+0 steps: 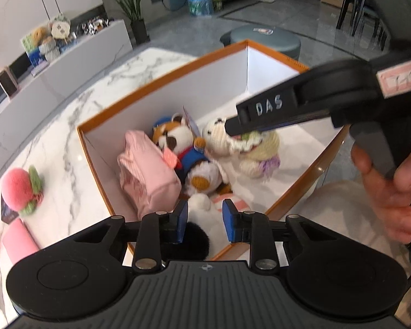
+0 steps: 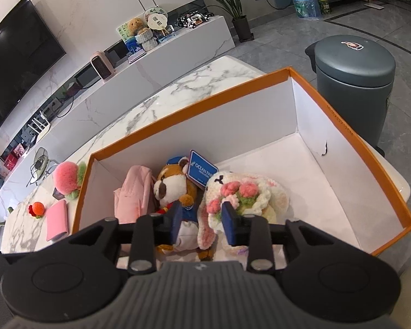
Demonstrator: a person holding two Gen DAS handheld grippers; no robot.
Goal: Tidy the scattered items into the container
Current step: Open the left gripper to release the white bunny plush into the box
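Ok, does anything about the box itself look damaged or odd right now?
Yes. The orange box has a small dark tear low on its white inner right wall, near the floor. Otherwise its walls stand straight, and the toys inside just lie jumbled together at the left end.

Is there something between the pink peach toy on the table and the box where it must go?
Only the box's own orange-edged side wall stands between them; the pink peach toy lies just outside it and must be lifted over.

We see a grey bin (image 2: 353,82) far ahead-right of gripper, TV (image 2: 16,63) far ahead-left on wall, potted plant (image 2: 239,13) & water jug (image 2: 304,0) beyond.
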